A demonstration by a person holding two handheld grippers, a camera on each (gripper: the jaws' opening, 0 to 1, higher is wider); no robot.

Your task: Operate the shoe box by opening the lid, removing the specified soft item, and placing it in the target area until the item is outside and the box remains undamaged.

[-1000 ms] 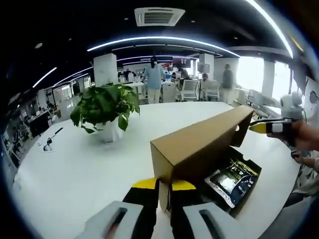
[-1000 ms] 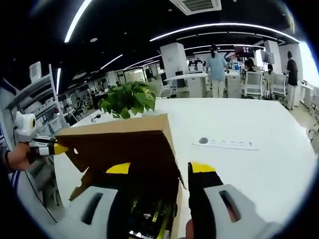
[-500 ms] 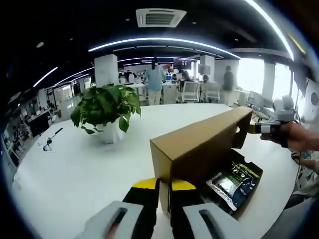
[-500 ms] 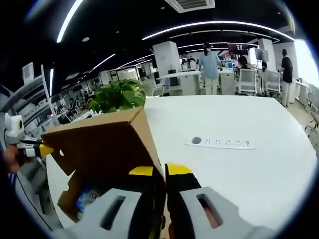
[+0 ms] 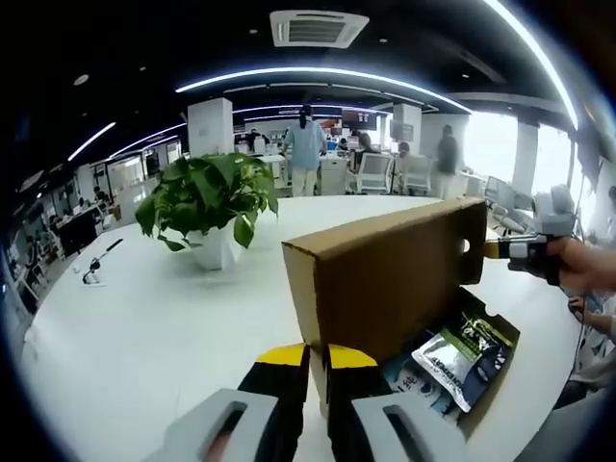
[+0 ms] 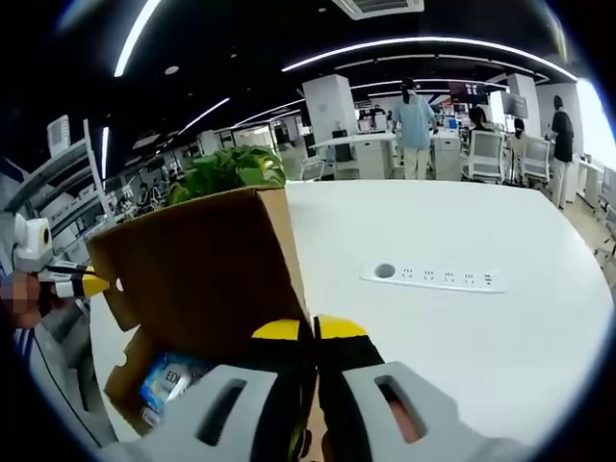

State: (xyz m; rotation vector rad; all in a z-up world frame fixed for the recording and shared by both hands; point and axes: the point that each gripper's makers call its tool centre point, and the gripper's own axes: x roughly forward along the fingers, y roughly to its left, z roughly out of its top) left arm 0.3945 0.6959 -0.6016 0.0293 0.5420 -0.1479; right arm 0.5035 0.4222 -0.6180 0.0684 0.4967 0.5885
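Box (image 5: 462, 356) lies open on the white tabletop (image 5: 144, 327), its lid (image 5: 385, 279) raised upright. Both grippers, left (image 5: 315, 358) and right (image 6: 313, 332), pinch the lid's opposite ends, jaws pressed on cardboard. Packets (image 5: 462, 348) lie inside the box.

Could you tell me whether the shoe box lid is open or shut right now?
Open: the lid stands raised, pinched by both tools, exposing packets inside.

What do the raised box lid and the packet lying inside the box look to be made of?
The brown shoe-box lid looks like matte cardboard: flat tan faces, folded edges, a punched hole. The silver-and-dark packet inside seems to be glossy plastic film, judging by its sheen, though that is less certain.
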